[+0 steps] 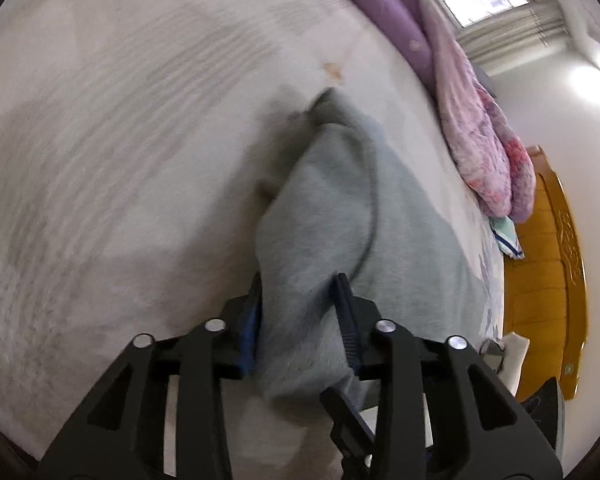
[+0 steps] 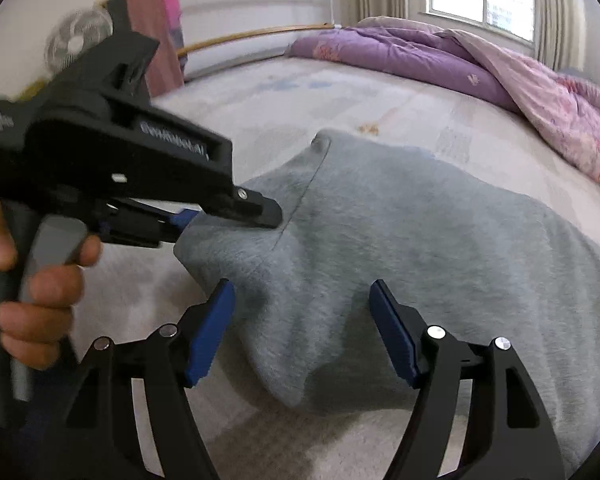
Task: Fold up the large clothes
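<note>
Left wrist view: the left gripper (image 1: 300, 304) has grey cloth bunched between its jaws, though whether the pads pinch it I cannot tell. The right gripper (image 2: 302, 332) stands spread, its pads clear of the cloth. The grey garment (image 2: 420, 248) lies rumpled mid-bed (image 2: 260, 100), toward the near edge; folding looks barely begun, with flattening and creasing left. Only the right view shows the hand (image 2: 28, 280) on the left tool.
</note>
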Motion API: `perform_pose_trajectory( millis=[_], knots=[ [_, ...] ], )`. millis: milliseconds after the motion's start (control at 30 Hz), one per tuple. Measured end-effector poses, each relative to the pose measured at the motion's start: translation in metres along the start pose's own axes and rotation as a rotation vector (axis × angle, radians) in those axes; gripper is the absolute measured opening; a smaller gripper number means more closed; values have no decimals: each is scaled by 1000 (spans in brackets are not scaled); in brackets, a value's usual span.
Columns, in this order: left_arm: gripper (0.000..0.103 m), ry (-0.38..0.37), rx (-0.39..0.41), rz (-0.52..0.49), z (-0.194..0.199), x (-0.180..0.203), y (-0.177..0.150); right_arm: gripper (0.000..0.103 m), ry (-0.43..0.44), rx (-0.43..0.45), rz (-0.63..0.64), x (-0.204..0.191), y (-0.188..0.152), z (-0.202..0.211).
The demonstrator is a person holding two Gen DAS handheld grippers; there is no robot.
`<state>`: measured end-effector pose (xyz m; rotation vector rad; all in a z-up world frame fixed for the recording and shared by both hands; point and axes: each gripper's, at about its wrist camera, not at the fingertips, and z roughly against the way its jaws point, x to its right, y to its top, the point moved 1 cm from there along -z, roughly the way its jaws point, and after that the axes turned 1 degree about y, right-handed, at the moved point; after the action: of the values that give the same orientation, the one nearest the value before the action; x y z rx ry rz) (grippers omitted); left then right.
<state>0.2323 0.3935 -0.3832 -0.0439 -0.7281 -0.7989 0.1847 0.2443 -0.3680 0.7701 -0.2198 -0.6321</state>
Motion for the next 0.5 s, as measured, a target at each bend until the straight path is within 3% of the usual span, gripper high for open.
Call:
perform_pose_trajectory(
  millis=[167,333,500],
  knots=[
    [47,-1,8,6,4,-11,-1,67,-118,-36,114,-15,-3,-32],
    [52,36,57,-11,19,-18,3,77,-246,-32,225,-28,-3,-56],
    [52,67,87,27,28,-31,4,81,-252,-47,213,-23,3,-64]
  ],
)
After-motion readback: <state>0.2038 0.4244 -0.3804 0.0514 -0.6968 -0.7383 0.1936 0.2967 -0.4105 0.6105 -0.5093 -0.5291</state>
